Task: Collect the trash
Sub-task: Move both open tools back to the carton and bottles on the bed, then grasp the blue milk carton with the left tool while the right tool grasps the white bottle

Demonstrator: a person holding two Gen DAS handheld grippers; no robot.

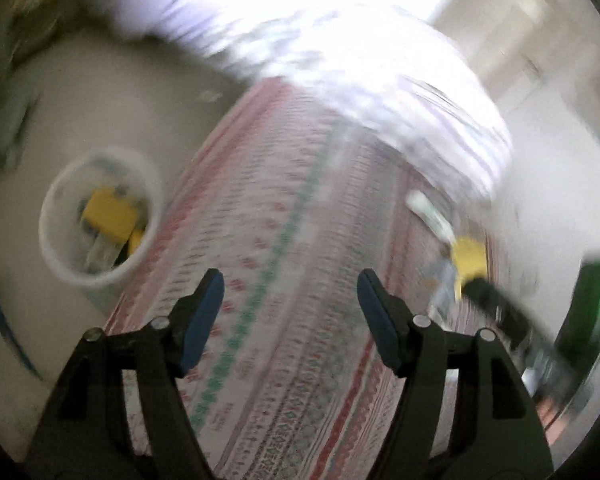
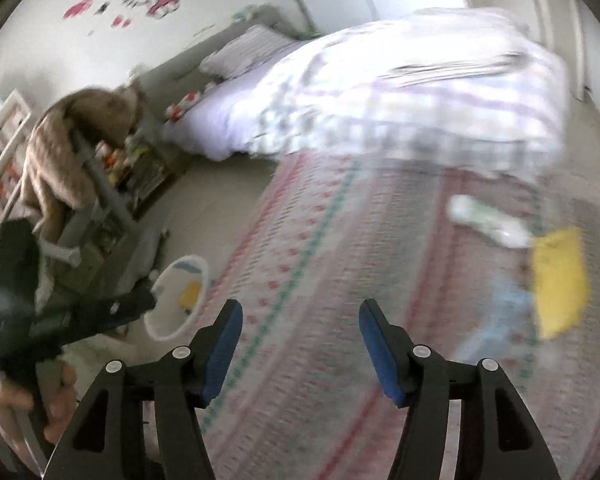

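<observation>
A white bin [image 1: 100, 216] stands on the floor left of the patterned bed sheet [image 1: 284, 280]; it holds yellow trash [image 1: 110, 214]. The bin also shows in the right wrist view [image 2: 176, 296]. On the sheet lie a white crumpled wrapper [image 2: 488, 220], a yellow piece [image 2: 560, 280] and a pale blue scrap [image 2: 504, 308]. The wrapper [image 1: 428, 210] and yellow piece [image 1: 468, 256] also show in the left wrist view. My left gripper [image 1: 290, 292] is open and empty above the sheet. My right gripper [image 2: 300, 324] is open and empty, left of the trash. Both views are blurred.
A rumpled white checked duvet [image 2: 400, 92] covers the far part of the bed. A brown garment [image 2: 76, 140] hangs over a grey rack [image 2: 100, 184] at the left, with shelves behind. Pale floor [image 2: 204, 208] lies between bed and rack. The other gripper [image 1: 512, 312] shows at the right.
</observation>
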